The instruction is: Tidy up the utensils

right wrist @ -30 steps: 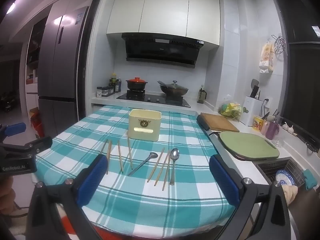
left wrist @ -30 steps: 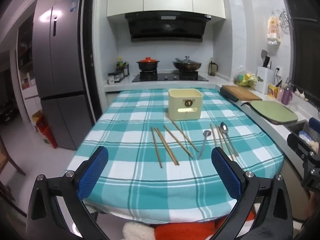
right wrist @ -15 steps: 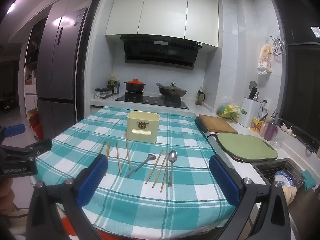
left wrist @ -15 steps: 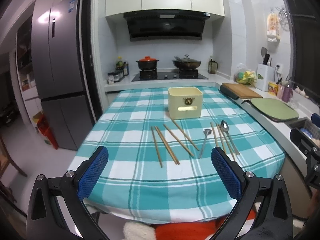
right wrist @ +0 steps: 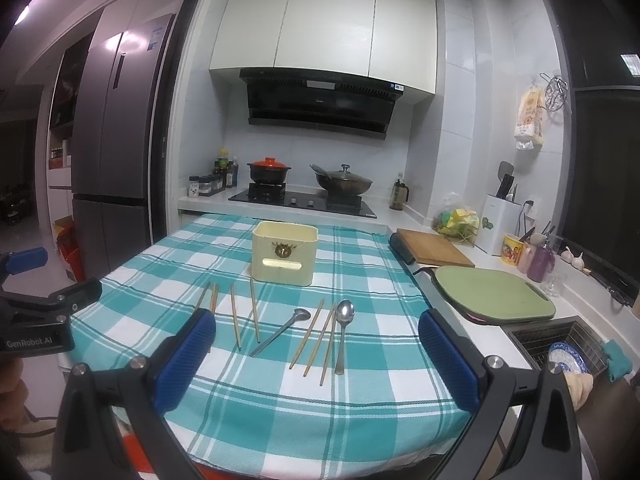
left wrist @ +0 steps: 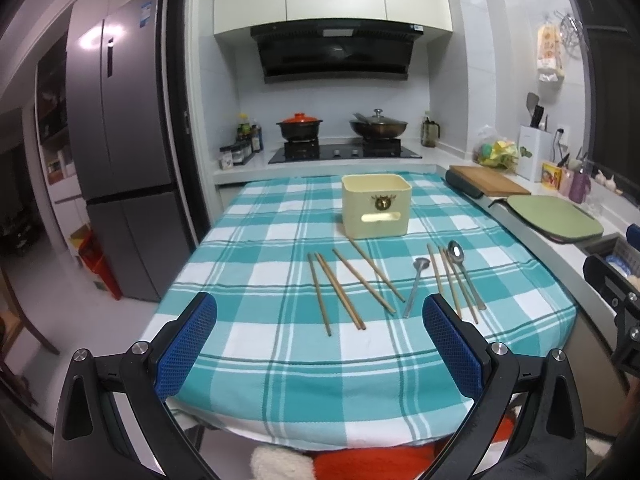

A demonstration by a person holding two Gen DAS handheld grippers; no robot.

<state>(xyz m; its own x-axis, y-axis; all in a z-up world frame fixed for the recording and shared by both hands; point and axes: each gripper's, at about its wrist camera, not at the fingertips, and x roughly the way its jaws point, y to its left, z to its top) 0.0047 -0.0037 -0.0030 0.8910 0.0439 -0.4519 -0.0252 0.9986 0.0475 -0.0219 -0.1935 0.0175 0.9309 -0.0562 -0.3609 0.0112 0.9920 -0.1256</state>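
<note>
Both tools hang over the near edge of the bench with nothing between their blue pads: the left tool (left wrist: 319, 338) has its jaws spread wide apart, and the right tool (right wrist: 316, 344) is spread just as wide. Beneath them the bench (left wrist: 280, 376) is covered with a teal and white checked cloth, and all the utensils lie loose on it, none touched by either tool. At the far middle of the cloth stands a cream utensil box (left wrist: 376, 205), open at the top, with a slot in its front wall. In front of it, toward the left, lie four wooden chopsticks (left wrist: 343, 289): two nearly side by side, and two more slanting away to the right, the farthest of them with its tip just at the foot of the box. To the right of these lies a small metal ladle-spoon (left wrist: 416, 286), bowl toward the box and handle pointing back at the near edge. Just beside it, farther right, are three more wooden chopsticks (right wrist: 318, 338) and a metal spoon (left wrist: 464, 276), the spoon lying close along the outermost stick. From the left wrist view the right tool's black frame shows at the right border; from the right wrist view the left tool's frame shows at the left border. Beyond the bench a stove (right wrist: 304, 200) carries a red-lidded pot (right wrist: 269, 170) and a covered wok (right wrist: 343, 182), and a green cutting board (right wrist: 494, 292) rests on the side counter to the right.
</note>
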